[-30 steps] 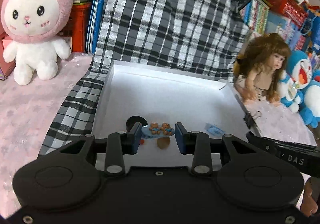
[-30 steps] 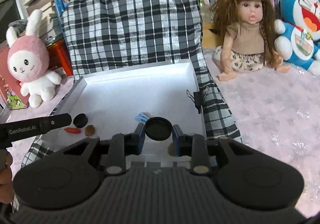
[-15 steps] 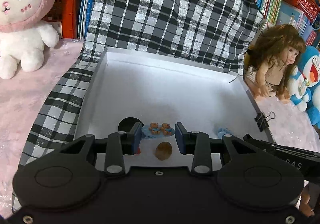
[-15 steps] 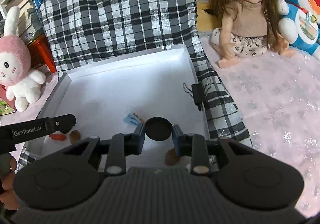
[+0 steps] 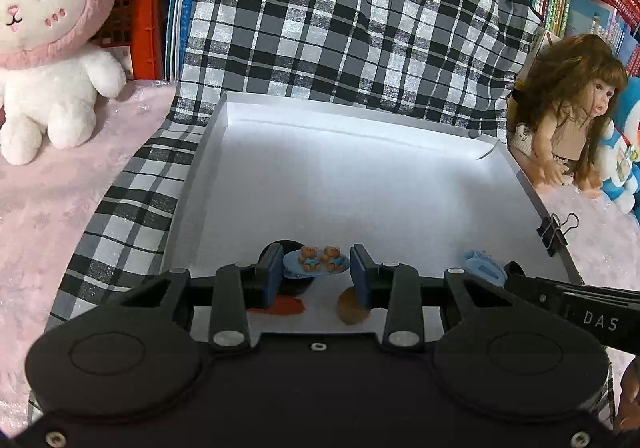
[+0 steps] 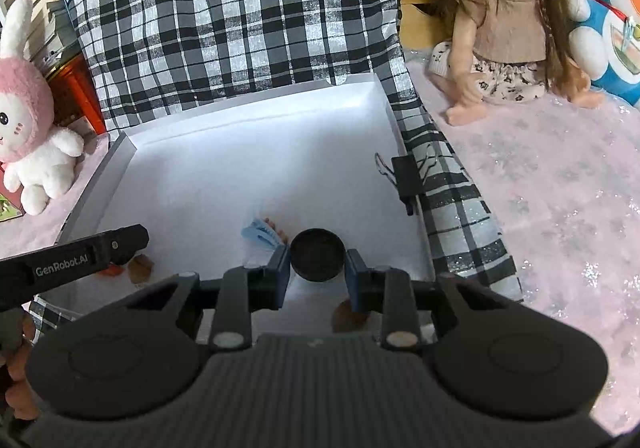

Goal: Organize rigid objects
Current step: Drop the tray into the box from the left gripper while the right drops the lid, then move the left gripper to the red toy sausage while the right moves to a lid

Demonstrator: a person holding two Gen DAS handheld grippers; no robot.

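My left gripper [image 5: 316, 268] is shut on a small blue oval piece with two brown bears [image 5: 317, 259], held just above the near end of the white box [image 5: 360, 175]. Below it in the box lie a black round cap [image 5: 280, 248], mostly hidden, a red piece [image 5: 286, 306] and a brown nut-like piece [image 5: 352, 310]. My right gripper [image 6: 317, 268] is shut on a black round cap [image 6: 317, 254] over the box's near right part [image 6: 260, 151]. A light blue object [image 6: 262, 232] lies just left of it; another brown piece [image 6: 350, 318] shows under the right finger.
The box rests on a black-and-white checked cloth [image 5: 340, 27], with a black binder clip [image 6: 406, 177] on its right wall. A pink bunny plush [image 5: 44, 43] sits left; a doll [image 6: 508, 19] and a blue plush [image 6: 612, 7] sit right on the pink cover. Books stand behind.
Both grippers have sunk and come closer over the near end of the box, each keeping its piece. The red and brown pieces now show below the left fingers.
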